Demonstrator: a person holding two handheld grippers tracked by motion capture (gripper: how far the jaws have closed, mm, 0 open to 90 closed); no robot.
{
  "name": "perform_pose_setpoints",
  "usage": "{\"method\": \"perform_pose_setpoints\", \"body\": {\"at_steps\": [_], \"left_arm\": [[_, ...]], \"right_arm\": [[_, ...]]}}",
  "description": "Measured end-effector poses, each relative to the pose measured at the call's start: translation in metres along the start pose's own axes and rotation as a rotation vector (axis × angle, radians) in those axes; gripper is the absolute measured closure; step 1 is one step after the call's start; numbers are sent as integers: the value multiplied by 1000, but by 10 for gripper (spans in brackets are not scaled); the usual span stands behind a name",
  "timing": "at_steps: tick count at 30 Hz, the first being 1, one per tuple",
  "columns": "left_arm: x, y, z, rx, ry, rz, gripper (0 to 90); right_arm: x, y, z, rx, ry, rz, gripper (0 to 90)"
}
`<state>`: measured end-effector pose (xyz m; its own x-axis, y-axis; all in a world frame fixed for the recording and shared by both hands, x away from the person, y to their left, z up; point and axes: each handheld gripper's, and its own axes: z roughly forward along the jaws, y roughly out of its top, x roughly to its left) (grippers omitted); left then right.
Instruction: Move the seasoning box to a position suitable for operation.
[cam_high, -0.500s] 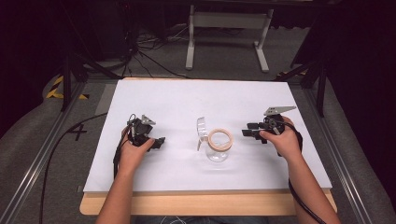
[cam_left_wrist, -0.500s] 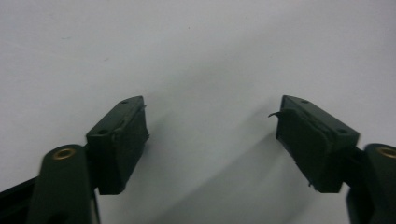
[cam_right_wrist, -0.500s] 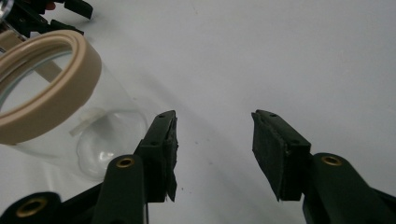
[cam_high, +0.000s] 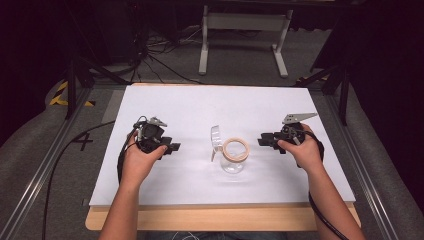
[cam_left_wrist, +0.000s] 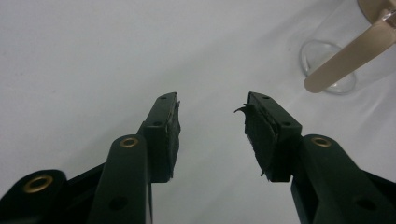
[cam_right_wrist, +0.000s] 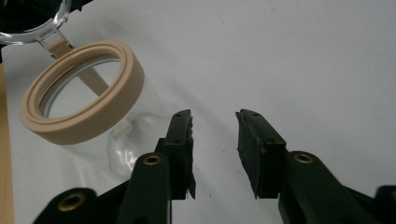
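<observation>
Hidden: the jar (cam_high: 234, 156) is cut off at the top edge in your left gripper view; its glass base is hard to make out from above.
Surface: white sheet (cam_high: 200, 107) on a wooden table (cam_high: 220, 218); grey floor, dark cables and a white stand (cam_high: 243, 31) beyond.
Jar: clear, tan ring at its mouth, flip lid open, centre of sheet between your grippers, touching neither.
Left gripper (cam_high: 174, 148): jaws wide, holding nothing.
Right gripper (cam_high: 262, 141): jaws wide, holding nothing, just right of jar.
</observation>
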<state>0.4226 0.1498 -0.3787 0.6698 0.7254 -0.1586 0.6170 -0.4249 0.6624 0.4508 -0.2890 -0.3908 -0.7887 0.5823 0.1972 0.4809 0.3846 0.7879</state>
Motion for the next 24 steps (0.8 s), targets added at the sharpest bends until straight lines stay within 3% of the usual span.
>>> {"method": "perform_pose_setpoints", "body": {"at_steps": [2, 5, 8, 12, 14, 17, 24], "left_arm": [[-10, 3, 1, 21, -33, 16, 627], [-17, 7, 0, 37, -159, 23, 753], [-28, 10, 3, 37, -229, 63, 808], [-38, 12, 9, 40, -250, 105, 888], [-43, 13, 14, 26, -283, 118, 896], [-51, 14, 23, 35, -294, 142, 897], [-70, 15, 46, 56, -340, 202, 896]], "right_arm": [[3, 1, 3, 4, 14, -10, 683], [8, 2, 9, 11, 16, -41, 694], [8, 0, 17, 12, 26, -55, 714], [8, -6, 30, 36, 20, -71, 808], [10, -6, 36, 28, 40, -83, 838], [15, -4, 40, 25, 49, -112, 850], [16, -5, 43, 11, 51, -106, 847]]}}
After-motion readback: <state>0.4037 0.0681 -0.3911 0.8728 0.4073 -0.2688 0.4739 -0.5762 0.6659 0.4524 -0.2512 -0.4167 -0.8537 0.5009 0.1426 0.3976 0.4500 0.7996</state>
